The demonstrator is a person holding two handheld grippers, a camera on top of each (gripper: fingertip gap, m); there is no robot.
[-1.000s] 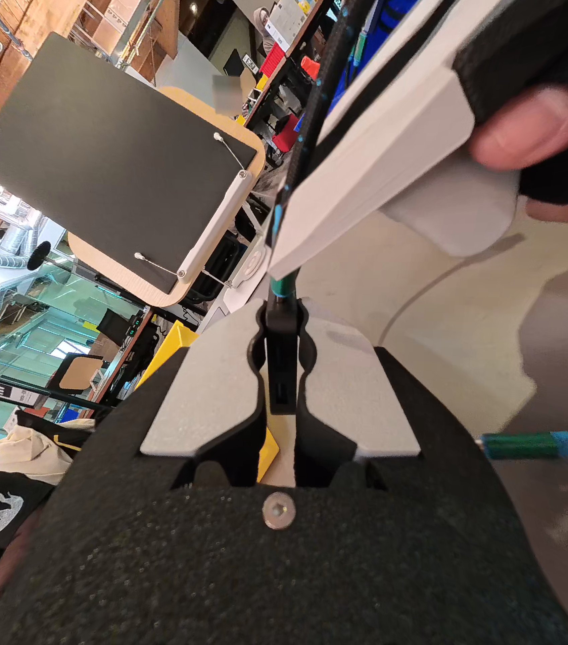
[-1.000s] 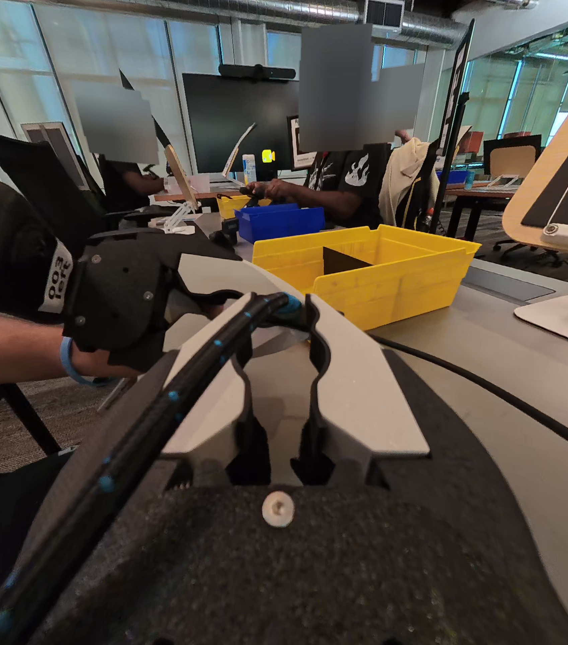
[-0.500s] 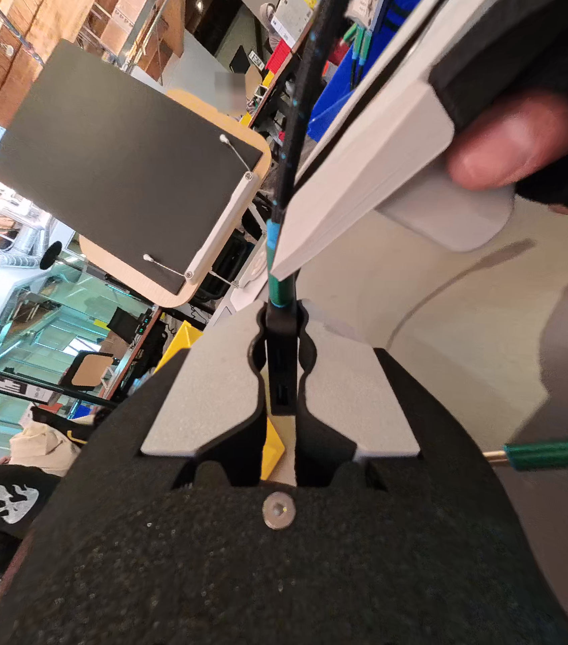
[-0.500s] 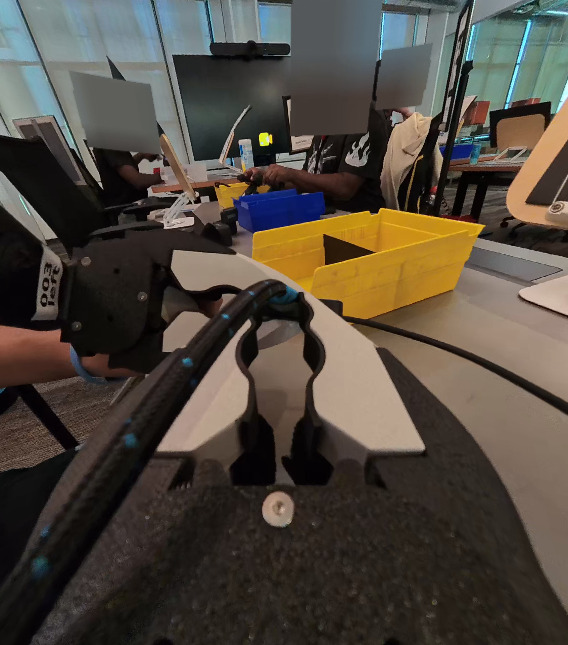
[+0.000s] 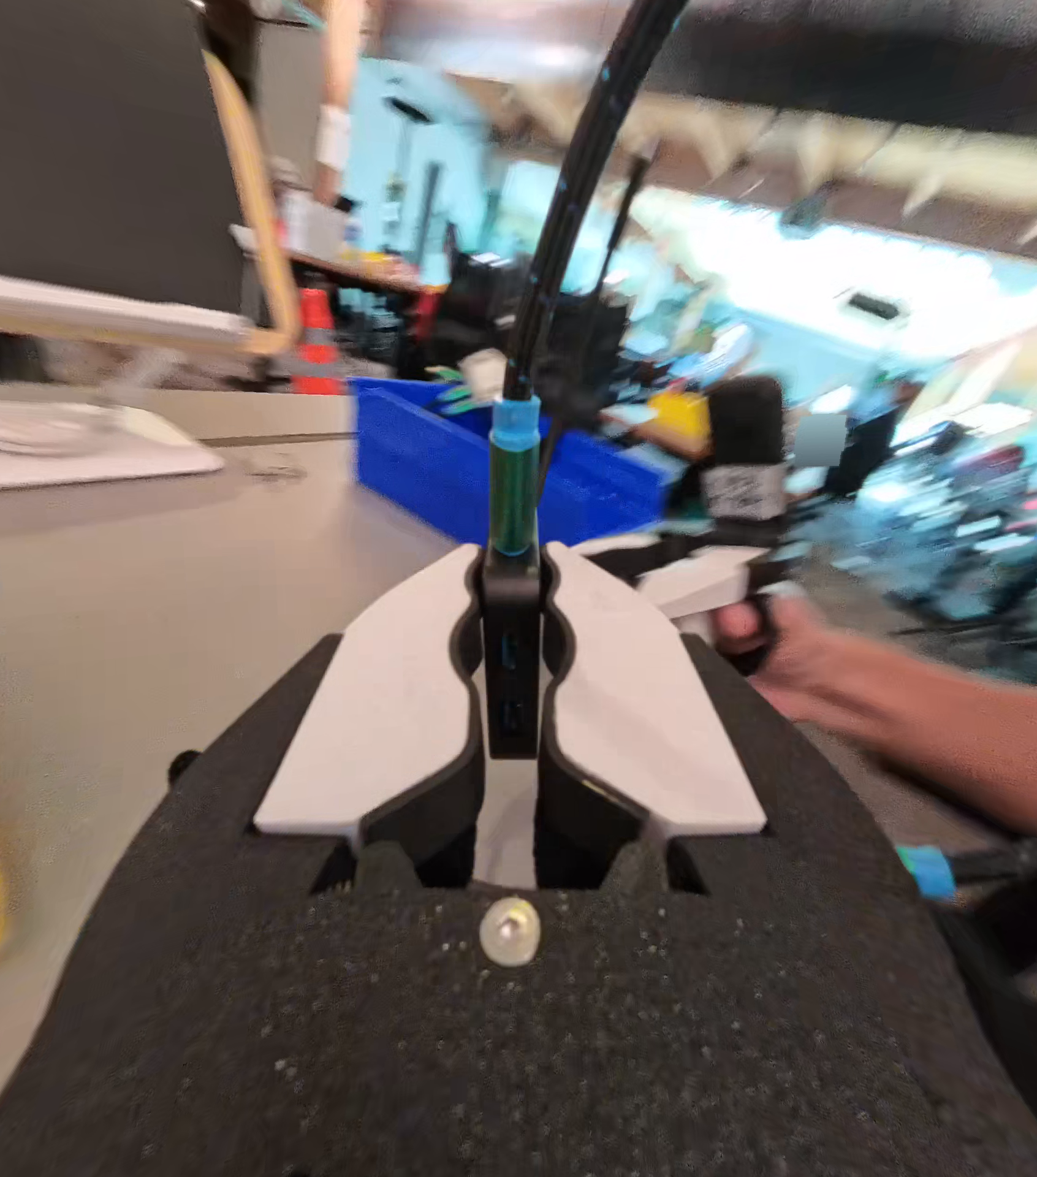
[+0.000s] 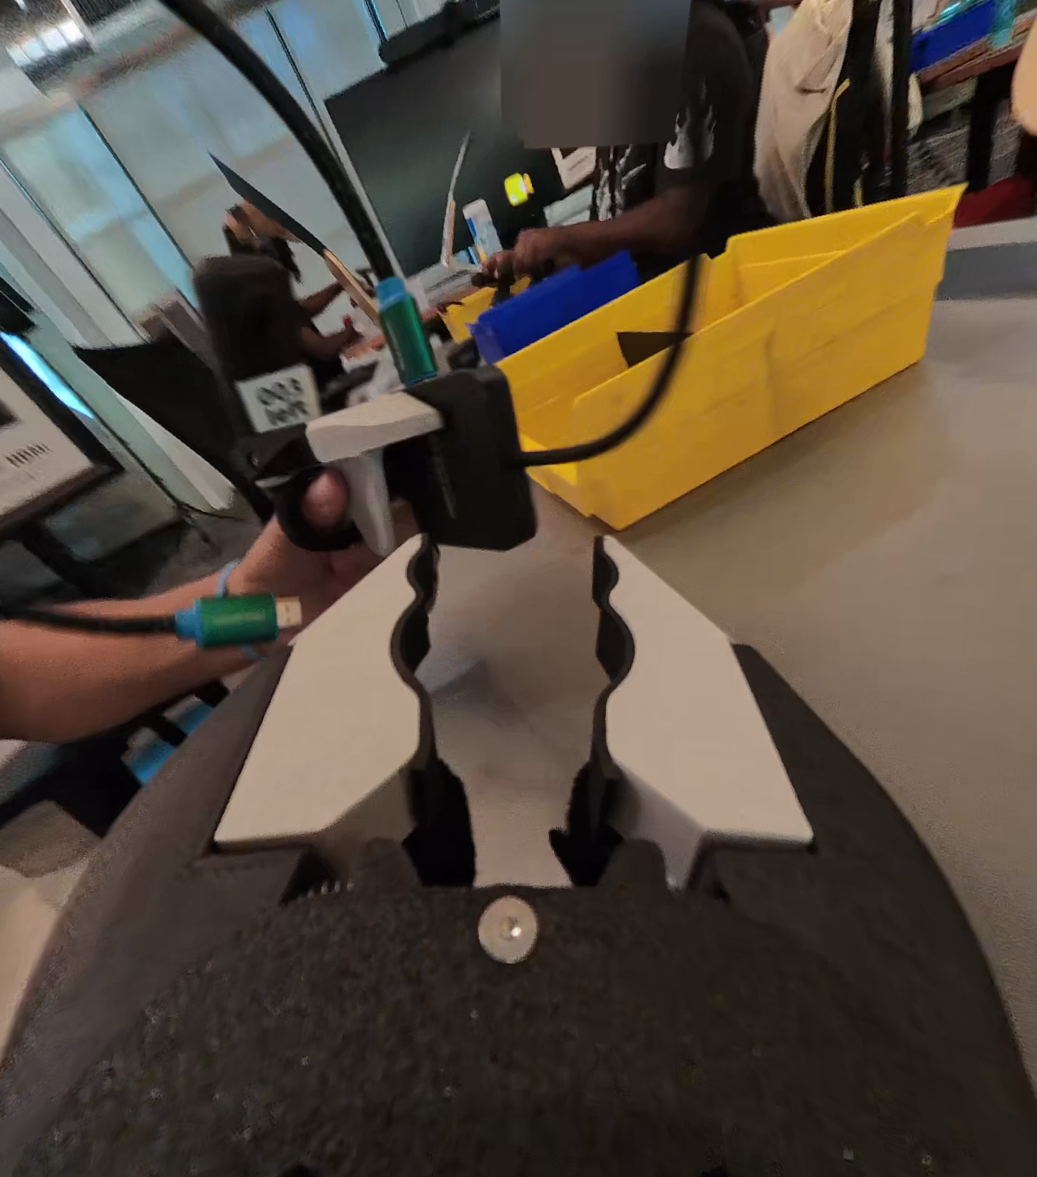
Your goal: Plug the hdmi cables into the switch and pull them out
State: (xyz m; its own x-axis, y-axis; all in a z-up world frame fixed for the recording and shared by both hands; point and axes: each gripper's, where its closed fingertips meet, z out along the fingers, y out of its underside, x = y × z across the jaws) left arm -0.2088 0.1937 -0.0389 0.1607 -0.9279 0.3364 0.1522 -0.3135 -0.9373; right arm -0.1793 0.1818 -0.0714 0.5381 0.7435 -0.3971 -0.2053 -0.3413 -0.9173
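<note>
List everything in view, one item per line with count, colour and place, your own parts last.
switch: one, black, clamped in the left gripper, above the table.
plugged hdmi cable: one, green plug with blue collar, seated in the switch's top.
loose hdmi cable: one, green plug, hanging free near the left forearm.
yellow bin: one, on the table behind the switch.
blue bin: one, far side of the table.
table: one, grey.
left gripper: shut on the switch.
right gripper: open, empty.
</note>
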